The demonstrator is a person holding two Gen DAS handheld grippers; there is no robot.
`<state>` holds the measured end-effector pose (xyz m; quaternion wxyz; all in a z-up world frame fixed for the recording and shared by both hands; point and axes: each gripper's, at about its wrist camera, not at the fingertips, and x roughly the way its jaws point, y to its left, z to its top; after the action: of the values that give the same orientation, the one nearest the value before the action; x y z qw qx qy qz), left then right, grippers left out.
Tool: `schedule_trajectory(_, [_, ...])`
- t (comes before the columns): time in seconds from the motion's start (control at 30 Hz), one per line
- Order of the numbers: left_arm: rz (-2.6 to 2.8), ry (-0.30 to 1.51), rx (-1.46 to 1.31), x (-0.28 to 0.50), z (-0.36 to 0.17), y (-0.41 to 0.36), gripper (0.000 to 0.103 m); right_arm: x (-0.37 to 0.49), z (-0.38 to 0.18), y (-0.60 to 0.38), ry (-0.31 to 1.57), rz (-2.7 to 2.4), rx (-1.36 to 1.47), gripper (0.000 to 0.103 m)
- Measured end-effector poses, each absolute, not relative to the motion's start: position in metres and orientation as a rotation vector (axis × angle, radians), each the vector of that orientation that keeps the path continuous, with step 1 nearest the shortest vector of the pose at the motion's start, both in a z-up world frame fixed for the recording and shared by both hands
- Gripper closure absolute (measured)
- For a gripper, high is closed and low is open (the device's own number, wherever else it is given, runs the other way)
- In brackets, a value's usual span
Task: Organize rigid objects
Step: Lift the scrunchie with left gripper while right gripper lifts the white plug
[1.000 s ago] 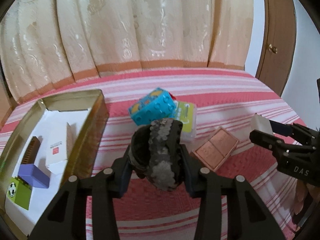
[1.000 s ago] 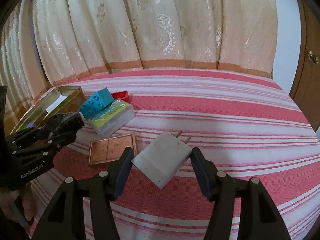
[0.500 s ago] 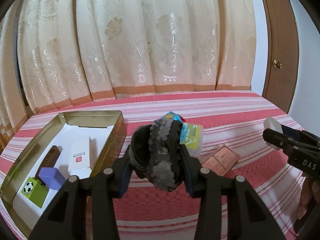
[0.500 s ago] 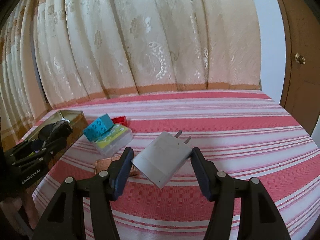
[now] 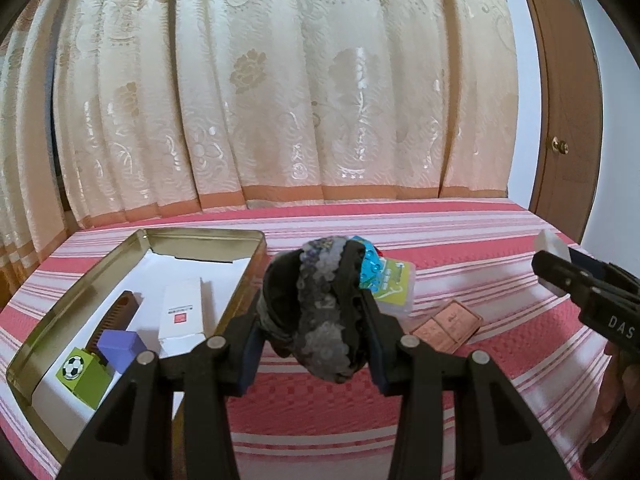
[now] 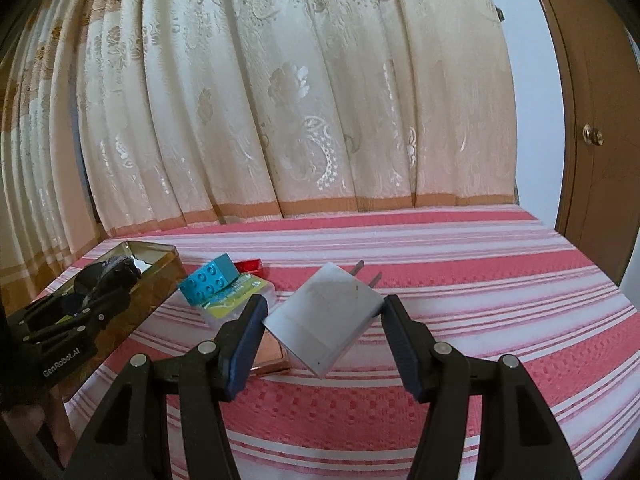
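Two full grippers, left gripper [image 5: 316, 316] clamping dark toy tire [image 5: 320, 312], right gripper [image 6: 322, 320] gripping white charger [image 6: 324, 318], striped bedspread [image 6: 460, 280], cream curtains [image 6: 280, 100].

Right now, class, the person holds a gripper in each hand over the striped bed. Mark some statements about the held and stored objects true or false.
1. The right gripper grips a white plug adapter. True.
2. The left gripper is empty. False: it is shut on a dark sequined band.
3. The green football block lies inside the gold tin. True.
4. The blue studded brick is in the tin. False: it sits on the bedspread, against a clear plastic case.
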<state>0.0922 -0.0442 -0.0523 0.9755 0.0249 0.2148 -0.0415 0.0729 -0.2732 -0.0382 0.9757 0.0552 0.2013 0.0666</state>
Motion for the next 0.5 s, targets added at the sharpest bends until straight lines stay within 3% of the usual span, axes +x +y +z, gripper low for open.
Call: schedule_trajectory(0.5, [-0.044, 0.392, 0.028, 0.079, -0.049, -0.032, 0.06, 0.06, -0.033, -0.257, 0.319, 0.152, 0.117, 0.041])
